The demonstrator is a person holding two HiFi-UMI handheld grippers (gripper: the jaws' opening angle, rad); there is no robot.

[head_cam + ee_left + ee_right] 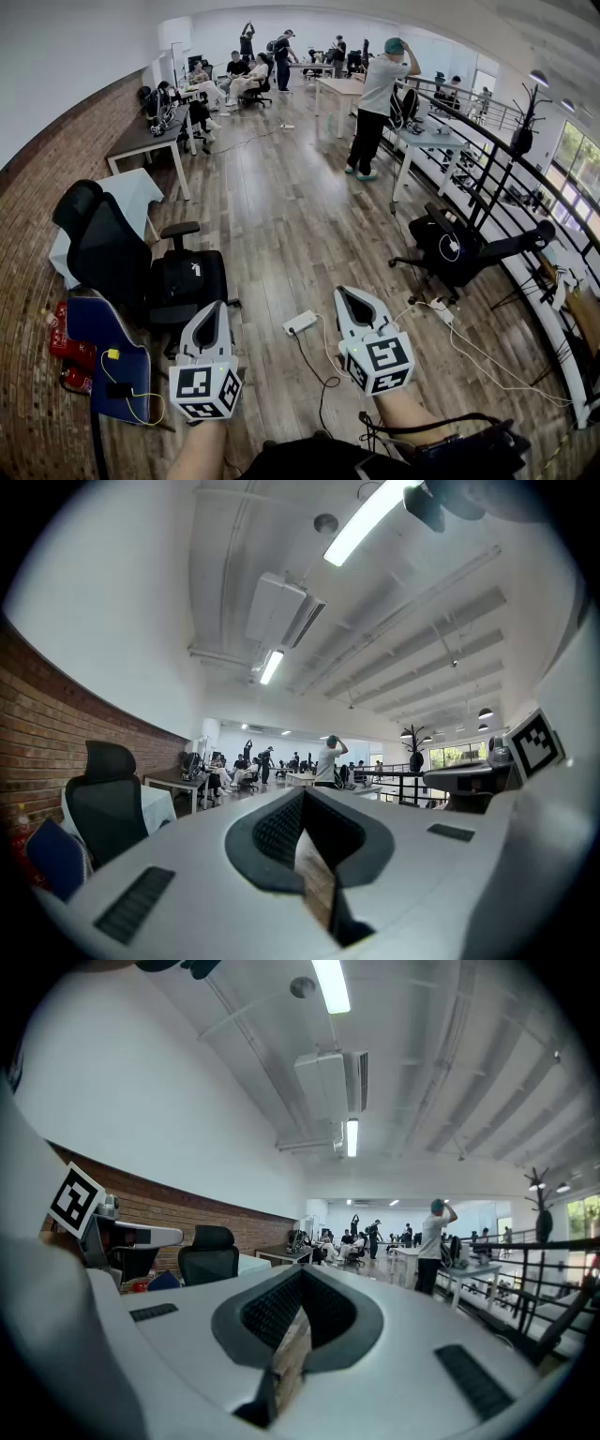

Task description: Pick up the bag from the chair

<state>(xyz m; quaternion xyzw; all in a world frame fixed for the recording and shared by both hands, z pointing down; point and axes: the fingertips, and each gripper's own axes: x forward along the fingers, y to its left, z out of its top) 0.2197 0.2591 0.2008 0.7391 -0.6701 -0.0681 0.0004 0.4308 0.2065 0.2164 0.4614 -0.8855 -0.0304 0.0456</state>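
Note:
A black bag (188, 279) sits on the seat of a black office chair (97, 240) by the brick wall at the left of the head view. My left gripper (217, 309) hovers just in front of and to the right of the bag, jaws together and empty. My right gripper (350, 294) is further right over the wooden floor, also shut with nothing held. In the left gripper view the chair (103, 803) shows at the left behind my left gripper (303, 795). The right gripper view also shows the chair (211, 1258) beyond my right gripper (302, 1272). Neither gripper view shows the bag.
A blue panel (109, 360) and a red box (66, 343) stand at the near left. A white power strip (300, 322) with cables lies on the floor between the grippers. Another black chair (458, 249) and a railing (525, 192) are at the right. A person (376, 103) stands further back.

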